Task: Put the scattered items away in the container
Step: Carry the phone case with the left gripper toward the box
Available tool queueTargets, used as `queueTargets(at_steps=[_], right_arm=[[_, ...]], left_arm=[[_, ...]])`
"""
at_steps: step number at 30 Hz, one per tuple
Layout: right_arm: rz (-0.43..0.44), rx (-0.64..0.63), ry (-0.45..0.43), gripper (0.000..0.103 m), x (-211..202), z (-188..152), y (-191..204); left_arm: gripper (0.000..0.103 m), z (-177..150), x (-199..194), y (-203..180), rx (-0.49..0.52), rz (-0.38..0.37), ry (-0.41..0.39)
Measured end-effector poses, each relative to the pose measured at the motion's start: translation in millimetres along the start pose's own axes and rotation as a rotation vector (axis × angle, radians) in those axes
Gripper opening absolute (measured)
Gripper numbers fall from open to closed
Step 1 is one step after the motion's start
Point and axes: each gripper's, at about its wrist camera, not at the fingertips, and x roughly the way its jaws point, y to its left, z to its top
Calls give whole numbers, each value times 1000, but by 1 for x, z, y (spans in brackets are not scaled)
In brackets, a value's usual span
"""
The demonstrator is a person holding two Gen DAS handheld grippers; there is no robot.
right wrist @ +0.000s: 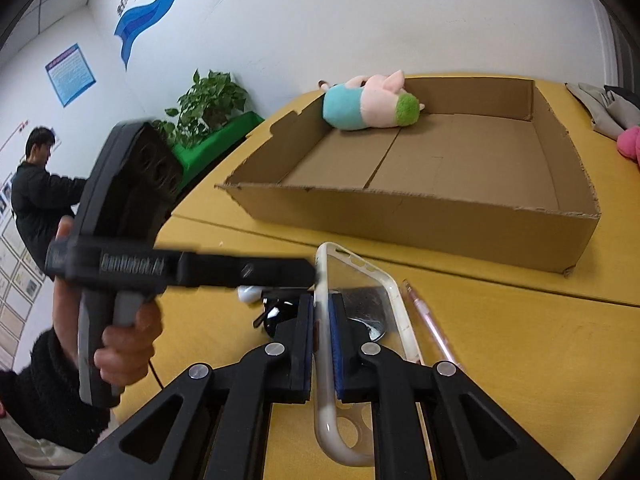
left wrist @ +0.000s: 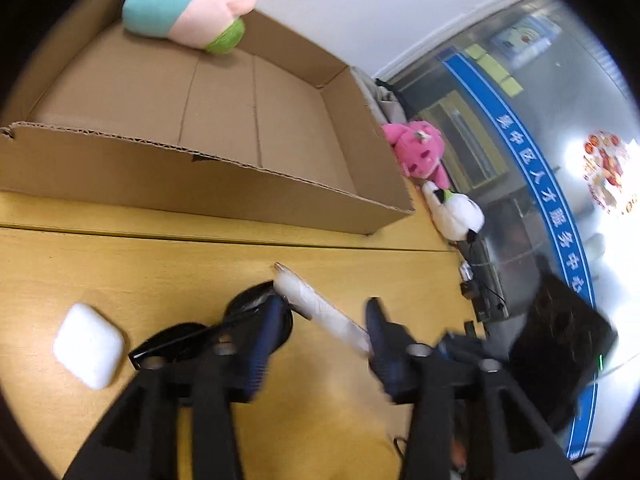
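My right hand-held gripper (right wrist: 320, 344) was clenched on one long edge of the clear phone case (right wrist: 362, 320), pinching the thin rim so the case stood on its side, clear of the bench (right wrist: 520, 360). I judged that edge grip to be the only sure hold on so flat a shell. My left hand-held gripper (left wrist: 320, 332) stood released, its jaws apart with the same case lying across the gap and neither pad plainly pressing on it; it looked to have been there to steady or tip the case up for the right one.

The cardboard box (right wrist: 420, 216) sat just beyond, open at the top, low-walled, so a held thing could be carried over the near wall and dropped in. One plush pig (right wrist: 372, 104) lay in its far corner, which I took as one item already tidied.

Still out on the bench I counted one pair of black sunglasses (left wrist: 192, 336) under the left gripper, one white earbud case (left wrist: 88, 346) just beside them, and one pink pen (right wrist: 430, 326) lying next to the phone case. Two more soft toys, one pink plush (left wrist: 420, 152) and one white plush (left wrist: 456, 212), lay past the box's end, near the bench edge. That made one thing held, one boxed, five waiting.
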Motion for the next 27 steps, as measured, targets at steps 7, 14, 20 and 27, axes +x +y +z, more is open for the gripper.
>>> queueTargets(at_steps=[7,14,20,27], right_arm=[[-45,-112,39,7,7,-19,15],[-44,-144,111,7,19,-47,23],[-7,-119,180,11,29,-58,18],[-6,-134,202,8,35,-59,20]], left_arm=[[30,-12,28,4,-25,57,146],[13,-25,35,4,-50,96,179],[14,-31,34,12,-67,105,182],[14,-31,32,6,-40,110,162]])
